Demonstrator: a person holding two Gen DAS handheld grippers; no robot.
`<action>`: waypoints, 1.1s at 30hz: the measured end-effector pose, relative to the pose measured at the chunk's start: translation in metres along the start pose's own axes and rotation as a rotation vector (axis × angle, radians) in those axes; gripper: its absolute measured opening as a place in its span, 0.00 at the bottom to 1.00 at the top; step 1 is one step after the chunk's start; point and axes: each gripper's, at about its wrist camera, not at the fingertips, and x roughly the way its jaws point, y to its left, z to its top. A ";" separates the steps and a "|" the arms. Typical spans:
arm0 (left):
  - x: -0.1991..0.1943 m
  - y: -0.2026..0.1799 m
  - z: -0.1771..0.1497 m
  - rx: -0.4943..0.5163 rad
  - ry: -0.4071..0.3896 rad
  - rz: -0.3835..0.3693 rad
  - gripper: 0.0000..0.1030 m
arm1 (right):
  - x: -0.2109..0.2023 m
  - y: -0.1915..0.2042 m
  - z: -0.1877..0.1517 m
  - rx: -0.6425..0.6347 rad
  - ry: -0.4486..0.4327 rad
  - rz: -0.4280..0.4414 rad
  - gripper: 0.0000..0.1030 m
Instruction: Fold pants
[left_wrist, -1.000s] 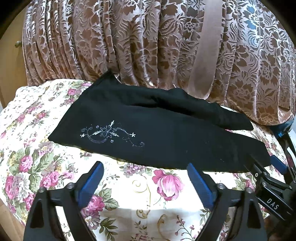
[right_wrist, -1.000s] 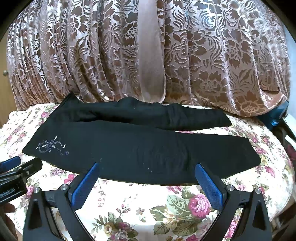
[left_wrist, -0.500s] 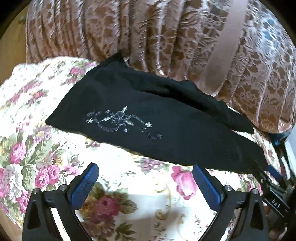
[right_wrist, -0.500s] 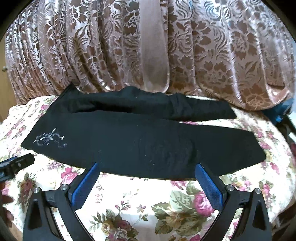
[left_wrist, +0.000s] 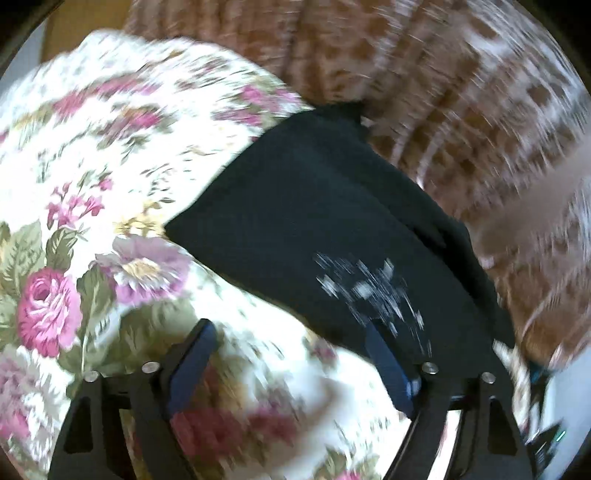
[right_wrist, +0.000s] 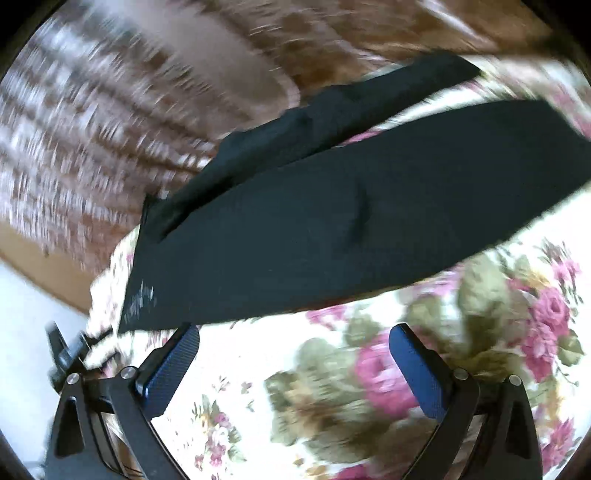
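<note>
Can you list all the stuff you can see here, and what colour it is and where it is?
pants: one, black, spread flat on the tablecloth, legs apart, unfolded.
embroidery: one patch, silvery white, on the pants near the left claw.
tablecloth: one, white with pink roses and green leaves, under the pants.
curtain: one, brown and pinkish pattern, hanging behind the table.
left claw: one, black with blue pads, closing, nothing between the pads, one pad at the pants' edge.
right claw: one, black with blue pads, open over the tablecloth, just short of the pants.

No legible text — frames motion-blurred.
</note>
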 end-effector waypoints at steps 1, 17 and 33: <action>0.004 0.006 0.005 -0.029 0.000 -0.002 0.71 | 0.000 -0.015 0.003 0.067 -0.003 0.012 0.98; 0.032 0.016 0.050 -0.100 -0.047 -0.016 0.07 | 0.037 -0.064 0.050 0.320 -0.058 0.017 0.40; -0.040 0.022 0.023 -0.039 -0.117 -0.003 0.06 | -0.007 -0.074 0.031 0.263 -0.076 0.008 0.08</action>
